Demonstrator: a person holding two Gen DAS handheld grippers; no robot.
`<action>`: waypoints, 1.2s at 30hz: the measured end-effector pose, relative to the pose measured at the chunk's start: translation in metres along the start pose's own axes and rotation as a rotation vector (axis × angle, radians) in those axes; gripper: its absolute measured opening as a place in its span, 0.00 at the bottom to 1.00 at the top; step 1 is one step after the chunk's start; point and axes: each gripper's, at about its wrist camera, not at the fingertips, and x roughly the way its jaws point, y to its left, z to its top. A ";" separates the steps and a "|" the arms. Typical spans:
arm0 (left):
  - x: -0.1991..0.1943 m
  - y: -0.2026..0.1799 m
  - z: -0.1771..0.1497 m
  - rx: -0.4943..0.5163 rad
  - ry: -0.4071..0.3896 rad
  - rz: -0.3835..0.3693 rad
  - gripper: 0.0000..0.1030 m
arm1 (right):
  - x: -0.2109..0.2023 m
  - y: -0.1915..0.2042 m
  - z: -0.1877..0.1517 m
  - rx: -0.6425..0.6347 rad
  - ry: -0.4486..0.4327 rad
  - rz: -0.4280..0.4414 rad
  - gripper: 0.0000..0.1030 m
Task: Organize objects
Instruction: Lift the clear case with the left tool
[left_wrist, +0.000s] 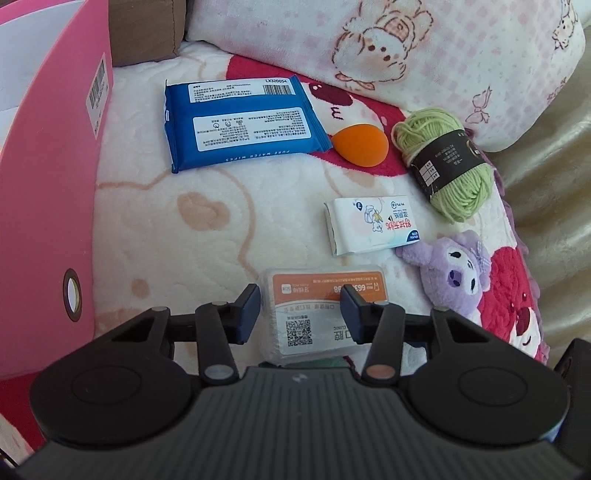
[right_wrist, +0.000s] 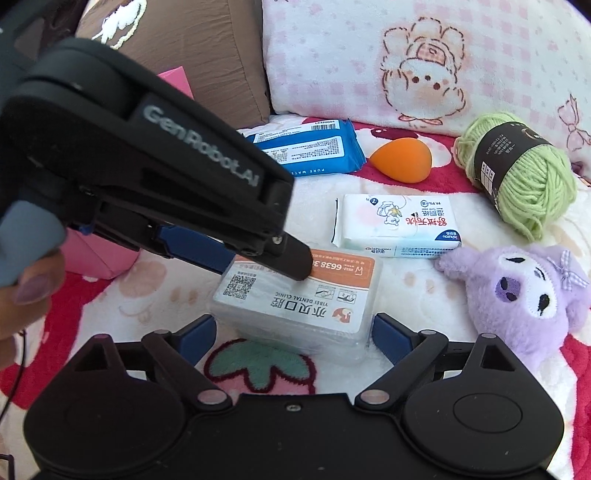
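Floss box (right_wrist: 295, 306) (perhaps ungripped) between blankets' clutter.

Open blanket (left_wrist: 229, 229) is left between the pink box (left_wrist: 48, 177) at its left edge and the clear floss-pick box (left_wrist: 317, 317). Toward the right edge, passage is blocked by the tissue pack (left_wrist: 369, 225), yarn (left_wrist: 447, 162) and purple plush (left_wrist: 454, 273).

Your left gripper (left_wrist: 299, 314) is matte black with a ribbed housing along the bottom of the frame, round hubs at each side, silver pivot pins and blue pads (left_wrist: 249, 314). Your right gripper (right_wrist: 293, 332) matches it. In the right wrist view, upper left, the left one bears "GenRobot.AI" lettering above a grey-blue handle, with mauve-painted nails on your hand (right_wrist: 26, 295).
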 end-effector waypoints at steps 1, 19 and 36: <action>0.000 0.001 -0.001 0.000 -0.007 -0.003 0.45 | 0.001 0.002 0.000 -0.015 -0.001 -0.009 0.93; -0.008 0.001 -0.026 0.002 -0.009 -0.027 0.50 | -0.019 0.001 -0.008 -0.054 0.022 0.033 0.91; -0.007 0.023 -0.034 -0.131 -0.020 -0.119 0.41 | -0.019 0.003 -0.009 -0.021 0.034 -0.019 0.85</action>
